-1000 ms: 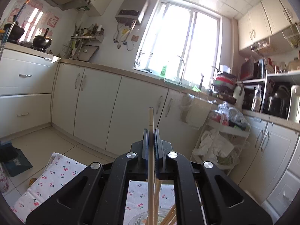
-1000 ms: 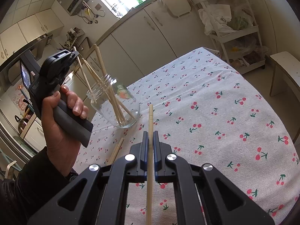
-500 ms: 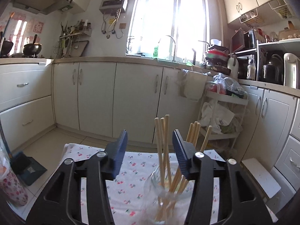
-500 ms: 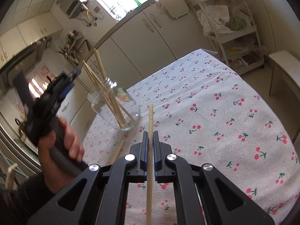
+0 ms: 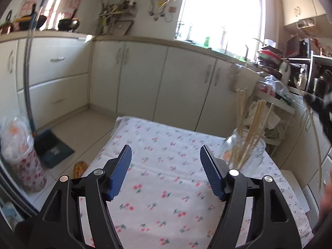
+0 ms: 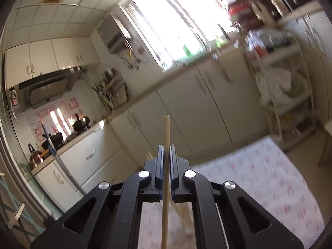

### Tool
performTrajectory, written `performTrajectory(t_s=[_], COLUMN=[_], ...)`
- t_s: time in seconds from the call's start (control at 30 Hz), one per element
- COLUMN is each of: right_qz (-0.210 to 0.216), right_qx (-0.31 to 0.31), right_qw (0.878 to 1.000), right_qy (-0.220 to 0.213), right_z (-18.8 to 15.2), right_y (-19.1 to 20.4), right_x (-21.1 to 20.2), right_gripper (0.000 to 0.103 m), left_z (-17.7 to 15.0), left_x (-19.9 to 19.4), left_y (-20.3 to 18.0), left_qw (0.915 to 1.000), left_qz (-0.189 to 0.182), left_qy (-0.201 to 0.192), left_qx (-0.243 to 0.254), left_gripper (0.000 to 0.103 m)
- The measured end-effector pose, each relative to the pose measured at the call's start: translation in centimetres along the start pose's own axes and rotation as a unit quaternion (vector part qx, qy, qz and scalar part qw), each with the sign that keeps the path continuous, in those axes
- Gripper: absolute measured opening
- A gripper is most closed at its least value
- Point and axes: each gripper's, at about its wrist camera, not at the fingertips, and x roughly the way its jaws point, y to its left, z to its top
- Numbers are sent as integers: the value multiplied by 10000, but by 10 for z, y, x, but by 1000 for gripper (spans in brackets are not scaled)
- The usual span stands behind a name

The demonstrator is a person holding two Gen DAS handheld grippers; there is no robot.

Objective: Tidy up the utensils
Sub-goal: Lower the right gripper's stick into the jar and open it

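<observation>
In the left wrist view my left gripper hangs over the cherry-print tablecloth. Its jaws are opening and nothing is between them. To its right stands a glass jar with several wooden chopsticks leaning in it. At the far right edge my right gripper shows as a dark blur, with a thin chopstick hanging from it. In the right wrist view the right gripper is shut on that chopstick, which points up past the fingers. The jar is a blur low behind the fingers.
A dark dustpan with a long broom handle and a cherry-print bin stand on the floor at the left. Cream cabinets line the far wall. A white shelf cart stands right of the table, with a pale stool at the table's right side.
My left gripper let its chopstick go into the jar, opened wide and swung left and down. The right gripper rose with its chopstick and tilted up towards the cabinets.
</observation>
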Motion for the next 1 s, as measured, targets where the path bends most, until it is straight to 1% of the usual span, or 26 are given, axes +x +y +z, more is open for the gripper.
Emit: performTrajectory(t_s=[0.1, 0.23, 0.3, 0.4, 0.53, 0.67, 0.87, 1.0], right_qz=[-65, -174, -333, -618, -864, -944, -902, -836], right_qx=[-166, -275, -462, -808, -1132, -1269, -1597, -1839], right_qw=[9993, 9972, 9947, 9897, 9854, 9837, 9808, 9781], right_qy=[-334, -673, -855, -1003, -932, -851, -660, -511], right_z=[13, 21, 20, 13, -2, -16, -36, -47], right_y=[11, 22, 29, 35, 34, 30, 30, 34], right_x=[23, 49, 63, 84, 106, 106, 102, 92], right_gripper=[6, 6, 6, 6, 6, 6, 6, 6], left_z=[-5, -7, -8, -6, -7, -7, -7, -8], left_x=[1, 0, 0, 2, 5, 8, 10, 11], left_y=[10, 19, 21, 22, 23, 26, 24, 24], left_qw=[9998, 9990, 9988, 9987, 9984, 9978, 9979, 9978], left_qz=[29, -6, -47, -96, -117, -119, -112, -92], left_qy=[55, -5, 17, 12, 66, 118, 137, 156], left_qx=[-200, -456, -493, -504, -554, -648, -628, -641], left_gripper=[65, 65, 66, 67, 68, 68, 69, 69])
